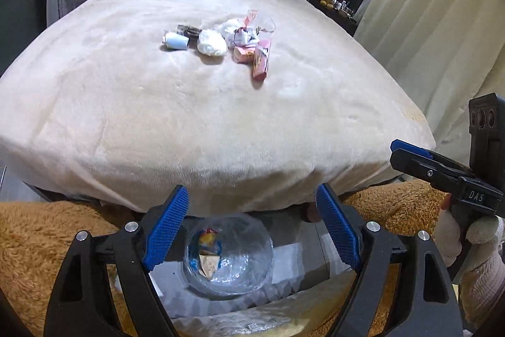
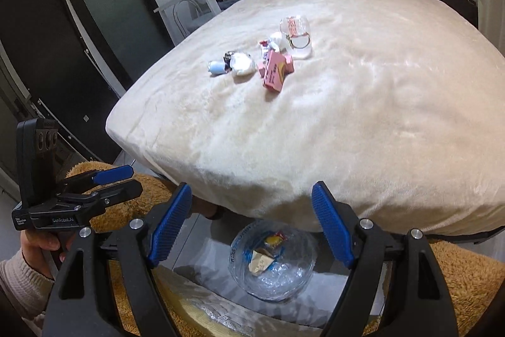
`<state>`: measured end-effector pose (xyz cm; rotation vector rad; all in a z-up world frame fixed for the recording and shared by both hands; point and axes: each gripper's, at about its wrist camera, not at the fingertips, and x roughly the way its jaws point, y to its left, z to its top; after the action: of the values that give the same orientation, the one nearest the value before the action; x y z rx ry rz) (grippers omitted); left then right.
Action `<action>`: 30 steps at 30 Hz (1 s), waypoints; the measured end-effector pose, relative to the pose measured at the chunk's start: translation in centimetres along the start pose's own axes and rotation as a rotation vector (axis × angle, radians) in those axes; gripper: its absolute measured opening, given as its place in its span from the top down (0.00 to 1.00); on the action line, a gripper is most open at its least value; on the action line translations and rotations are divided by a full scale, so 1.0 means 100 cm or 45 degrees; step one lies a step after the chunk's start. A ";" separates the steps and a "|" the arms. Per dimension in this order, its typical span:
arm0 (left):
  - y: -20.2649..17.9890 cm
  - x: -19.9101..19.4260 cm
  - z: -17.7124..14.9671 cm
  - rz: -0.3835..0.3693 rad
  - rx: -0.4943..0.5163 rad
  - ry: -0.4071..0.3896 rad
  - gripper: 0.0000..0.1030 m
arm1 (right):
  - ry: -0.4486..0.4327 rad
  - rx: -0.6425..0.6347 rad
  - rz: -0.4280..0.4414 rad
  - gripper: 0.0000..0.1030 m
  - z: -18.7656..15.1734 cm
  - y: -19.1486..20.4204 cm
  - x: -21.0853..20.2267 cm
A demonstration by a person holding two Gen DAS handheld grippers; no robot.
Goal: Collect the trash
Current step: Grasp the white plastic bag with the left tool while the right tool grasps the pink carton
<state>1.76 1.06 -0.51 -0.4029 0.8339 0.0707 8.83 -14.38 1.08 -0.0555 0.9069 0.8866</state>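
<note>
Hovering low at the foot of the bed point(image 1: 126, 116), both tools empty. Left gripper point(image 1: 252, 226) with jaws spread wide, nothing between the blue pads; right gripper point(image 2: 252, 226) likewise wide apart and bare in its own view. Seen side-on from the left wrist camera, the right gripper's fingers look close together, but the angle hides the gap, so better to trust the right wrist view.

Below both tools, on the floor beside a brown fluffy rug point(image 1: 47, 242): a bin lined with a clear bag point(image 2: 274, 267), already holding a couple of scraps, one yellow-and-red wrapper point(image 2: 274, 240) and one beige piece of paper point(image 2: 260, 262). Judged a start made, no more than that.

Most of the work left, by the look of it. Still lying in a loose cluster mid-bed, well apart from the grippers: a pale blue small cup on its side point(image 1: 175, 41), a dark wrapper point(image 1: 188, 30) just behind it, a crumpled white tissue point(image 1: 212, 42), a second white wad point(image 1: 228, 28), a small printed packet point(image 1: 245, 37), two pink boxes point(image 2: 274, 70) touching each other, and a clear plastic cup point(image 2: 296, 35) furthest back. None of it held.

Probably next: reaching forward over the bed edge for the nearest piece, likely a pink box, then back to the bin. Roughly a quarter done at a guess.
</note>
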 end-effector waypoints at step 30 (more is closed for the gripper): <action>0.086 0.114 0.169 -0.246 -0.253 0.030 0.21 | 0.166 -0.105 0.041 0.25 0.137 -0.037 0.159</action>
<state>19.51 14.28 -1.43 -0.6709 0.8101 -0.0313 25.15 -1.20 -2.49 -0.1723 0.9946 0.9586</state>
